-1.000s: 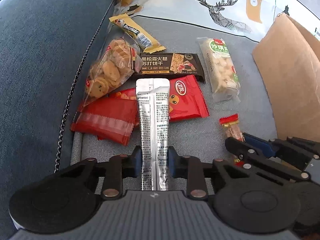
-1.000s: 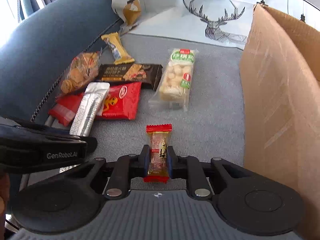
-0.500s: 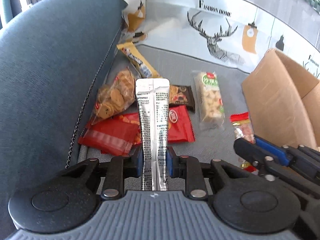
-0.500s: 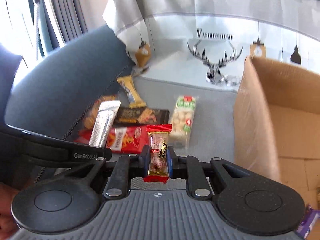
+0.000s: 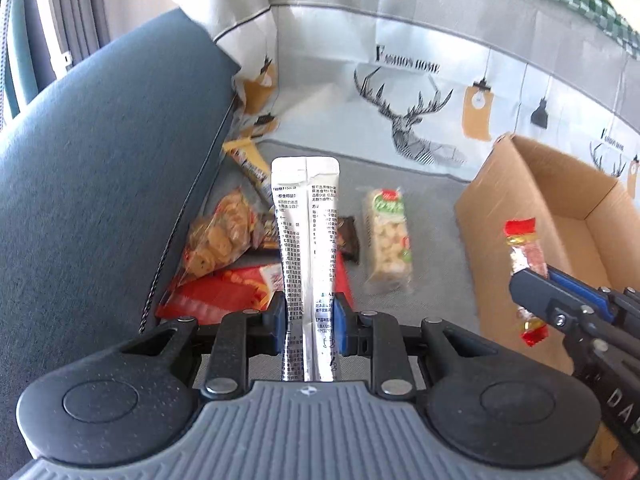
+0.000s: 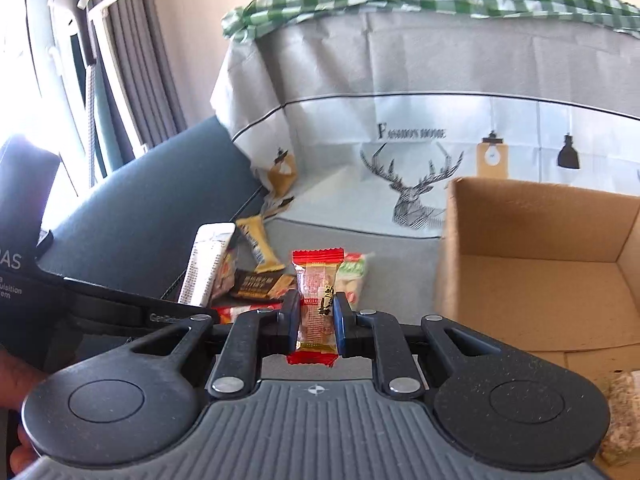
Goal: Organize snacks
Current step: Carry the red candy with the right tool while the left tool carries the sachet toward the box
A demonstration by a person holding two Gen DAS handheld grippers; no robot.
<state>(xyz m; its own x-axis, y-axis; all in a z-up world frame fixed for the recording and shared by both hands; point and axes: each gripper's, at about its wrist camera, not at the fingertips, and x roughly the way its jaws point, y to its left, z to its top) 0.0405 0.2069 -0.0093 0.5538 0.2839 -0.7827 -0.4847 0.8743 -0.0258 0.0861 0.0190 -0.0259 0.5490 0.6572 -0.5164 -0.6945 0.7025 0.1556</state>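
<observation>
Snacks in hand: left gripper (image 5: 308, 318) jaws pinch a silver sachet (image 5: 306, 240) upright above the sofa's packets, while right gripper (image 6: 317, 320) jaws clamp a red-wrapped candy (image 6: 317, 304) beside the open cardboard box (image 6: 540, 264).

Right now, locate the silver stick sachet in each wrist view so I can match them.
Left wrist: silver stick sachet upright at centre, clamped in the left gripper.
Right wrist: sachet at left, above the other gripper's body.
Shared landmark: the cardboard box, right in both.
</observation>
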